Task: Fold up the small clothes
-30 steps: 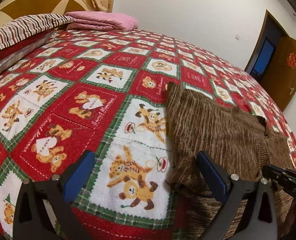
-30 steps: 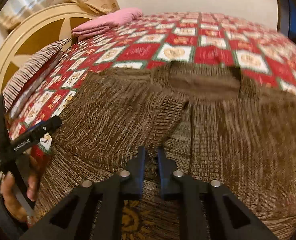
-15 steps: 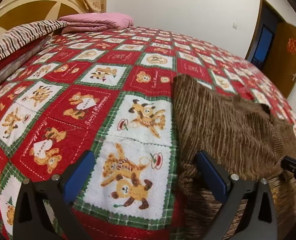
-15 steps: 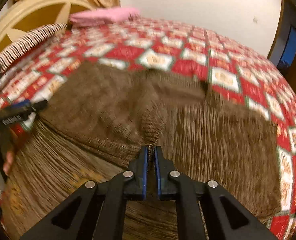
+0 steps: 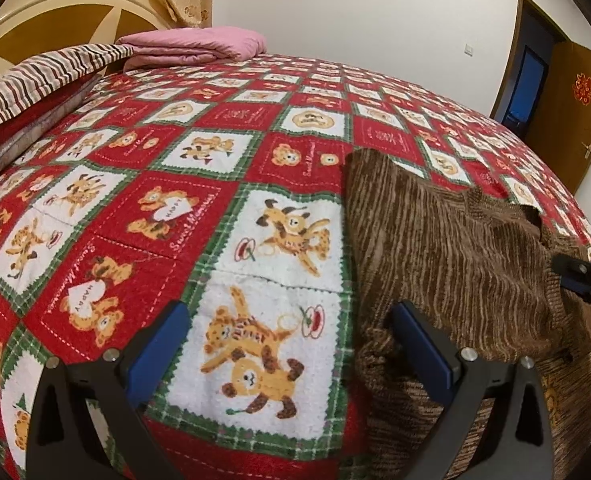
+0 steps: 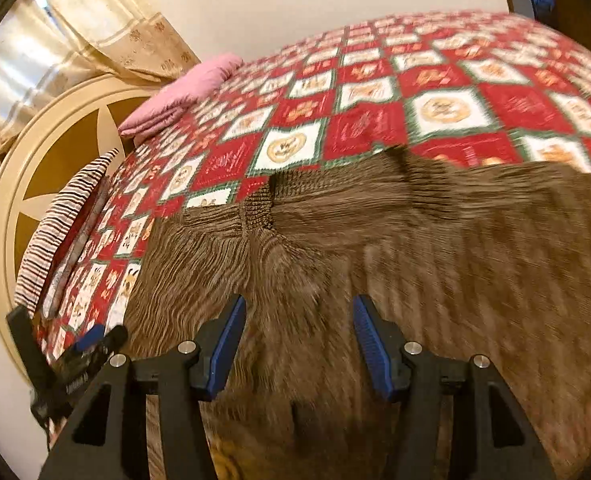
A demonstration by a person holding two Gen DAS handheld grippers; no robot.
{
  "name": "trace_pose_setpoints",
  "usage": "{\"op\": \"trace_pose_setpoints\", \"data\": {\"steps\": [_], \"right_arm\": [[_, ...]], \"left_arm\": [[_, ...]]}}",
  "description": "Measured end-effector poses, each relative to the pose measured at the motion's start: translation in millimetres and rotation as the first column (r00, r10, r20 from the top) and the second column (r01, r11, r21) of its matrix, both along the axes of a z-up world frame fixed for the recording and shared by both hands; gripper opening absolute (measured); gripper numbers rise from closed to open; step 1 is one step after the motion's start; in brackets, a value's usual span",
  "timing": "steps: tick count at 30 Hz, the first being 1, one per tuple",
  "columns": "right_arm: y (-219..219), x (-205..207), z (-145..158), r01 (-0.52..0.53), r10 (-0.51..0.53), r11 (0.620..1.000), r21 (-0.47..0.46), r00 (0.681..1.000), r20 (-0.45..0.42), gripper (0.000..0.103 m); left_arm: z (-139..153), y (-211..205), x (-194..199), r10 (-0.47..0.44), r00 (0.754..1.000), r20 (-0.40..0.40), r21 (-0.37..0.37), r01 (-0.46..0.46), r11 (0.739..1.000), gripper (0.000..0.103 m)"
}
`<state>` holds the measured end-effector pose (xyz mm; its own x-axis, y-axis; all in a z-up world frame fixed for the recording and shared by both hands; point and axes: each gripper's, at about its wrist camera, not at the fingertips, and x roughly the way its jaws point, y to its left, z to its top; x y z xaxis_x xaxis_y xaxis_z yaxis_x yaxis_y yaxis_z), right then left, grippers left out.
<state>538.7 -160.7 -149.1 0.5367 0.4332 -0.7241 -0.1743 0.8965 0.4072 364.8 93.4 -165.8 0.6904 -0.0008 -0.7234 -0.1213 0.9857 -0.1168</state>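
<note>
A brown knitted sweater (image 6: pixel 415 248) lies spread on the bed, on a red, white and green bear-print quilt (image 5: pixel 199 208). Taking the sweater as the landmark: its left part is folded in over the body, making a doubled layer with a straight outer edge, and its ribbed collar (image 6: pixel 259 208) sits at the far edge, toward the middle of the bed.

The right gripper (image 6: pixel 299 336) hovers above the near middle of the sweater with its blue-padded fingers (image 6: pixel 225 344) spread wide apart and nothing between them. This view is blurred, so I cannot tell whether the fingers touch the knit.

The left gripper (image 5: pixel 291 348) is at the sweater's left edge, also spread wide and empty. Its right finger (image 5: pixel 423 352) is over the bunched knit at the near left corner; its left finger is over bare quilt beside the sweater.

Beyond the sweater, at the head of the bed, a folded pink blanket (image 5: pixel 199 46) lies against the round cream headboard (image 6: pixel 43 184), with a striped pillow (image 5: pixel 43 82) nearer along that end. A patterned curtain (image 6: pixel 107 40) hangs behind the headboard. Off the sweater's far right, a brown wooden door (image 5: pixel 571 104) stands open.
</note>
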Motion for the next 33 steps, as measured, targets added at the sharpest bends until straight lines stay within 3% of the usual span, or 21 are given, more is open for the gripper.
{"op": "trace_pose_setpoints", "data": {"steps": [1,2,5,8,10,11,13,14,16,18,20,22,24,26,27,30,33], "right_arm": [[7,5,-2,-0.011,0.011,1.000,-0.015,1.000,-0.007,0.046],[15,7,-1,-0.024,0.024,0.998,-0.061,1.000,0.007,0.017],[39,-8,20,-0.041,0.074,0.975,-0.219,0.987,0.144,0.013],[58,-29,33,-0.023,0.140,0.914,-0.406,0.955,0.261,0.013],[58,-24,24,0.008,0.118,0.882,-0.471,0.964,0.237,0.013],[52,-15,14,0.011,0.088,0.875,-0.484,0.980,0.181,0.021],[32,-2,-3,0.068,-0.013,0.855,-0.514,0.994,0.110,0.045],[23,-3,-2,0.103,-0.039,0.865,-0.491,0.990,0.137,0.058],[13,-10,2,0.140,-0.068,0.864,-0.483,0.984,0.164,0.059],[11,-23,11,0.114,-0.038,0.890,-0.442,0.983,0.177,0.059],[18,-45,23,0.037,0.048,0.932,-0.361,0.974,0.222,0.059],[32,-64,23,-0.052,0.141,0.933,-0.355,0.963,0.230,0.059],[46,-73,8,-0.142,0.214,0.922,-0.360,0.962,0.171,0.059],[51,-79,-17,-0.174,0.226,0.900,-0.400,0.970,0.086,0.059],[48,-83,-16,-0.166,0.226,0.906,-0.389,0.968,0.113,0.059],[35,-80,-14,-0.151,0.189,0.932,-0.328,0.978,0.087,0.059],[38,-84,-18,-0.149,0.196,0.927,-0.344,0.975,0.105,0.059]], "left_arm": [[0,-1,0,0.000,1.000,-0.002,0.003,0.000,1.000,0.103],[0,-1,1,-0.001,1.000,-0.003,0.005,0.001,1.000,0.103],[-1,-3,2,-0.001,1.000,-0.009,0.020,0.002,1.000,0.103],[-2,-6,3,-0.004,1.000,-0.013,0.039,0.004,0.999,0.103],[-2,-7,3,-0.005,1.000,-0.016,0.044,0.006,0.999,0.103],[-2,-7,3,-0.005,1.000,-0.017,0.047,0.006,0.999,0.103],[-2,-7,3,-0.004,1.000,-0.017,0.048,0.005,0.999,0.103],[-2,-7,2,-0.005,1.000,-0.017,0.049,0.006,0.999,0.103],[-2,-8,2,-0.004,1.000,-0.016,0.050,0.005,0.999,0.103],[-2,-8,3,-0.004,1.000,-0.016,0.049,0.004,0.999,0.103],[-2,-8,3,-0.004,1.000,-0.017,0.052,0.004,0.999,0.103],[-2,-8,3,-0.003,1.000,-0.019,0.057,0.004,0.998,0.103],[-2,-8,3,-0.003,1.000,-0.020,0.060,0.004,0.998,0.103],[-3,-9,3,-0.002,1.000,-0.023,0.066,0.003,0.998,0.103],[-2,-9,3,-0.002,1.000,-0.022,0.069,0.003,0.998,0.103],[-3,-12,3,-0.006,0.999,-0.037,0.085,0.009,0.996,0.103],[-4,-13,0,-0.012,0.999,-0.047,0.096,0.016,0.995,0.103]]}}
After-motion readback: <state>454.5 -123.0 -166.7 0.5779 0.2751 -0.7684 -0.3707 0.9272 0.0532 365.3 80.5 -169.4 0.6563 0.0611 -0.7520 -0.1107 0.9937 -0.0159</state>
